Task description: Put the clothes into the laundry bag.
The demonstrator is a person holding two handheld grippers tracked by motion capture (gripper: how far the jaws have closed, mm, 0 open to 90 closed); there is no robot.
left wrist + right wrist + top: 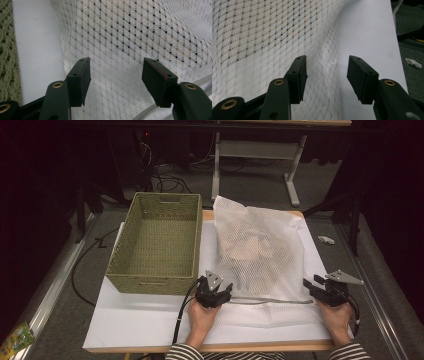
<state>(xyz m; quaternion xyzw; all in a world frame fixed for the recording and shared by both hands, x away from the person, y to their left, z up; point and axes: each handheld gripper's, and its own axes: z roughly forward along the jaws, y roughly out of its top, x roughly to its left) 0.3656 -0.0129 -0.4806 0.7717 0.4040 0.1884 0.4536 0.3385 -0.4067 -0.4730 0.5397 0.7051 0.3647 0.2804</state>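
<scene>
Mesh bag is risking snagging, since you are holding both tools, left tool and right tool, wide open and empty at its zip edge

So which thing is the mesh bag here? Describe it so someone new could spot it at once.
Start at the white-covered table. On its left stands an empty green woven basket; the mesh bag lies just right of it, reaching from the far edge toward the two grippers. It is the only white, see-through, dotted netting there, bulging with pale and dark contents and closed by a zip along its near edge.
</scene>
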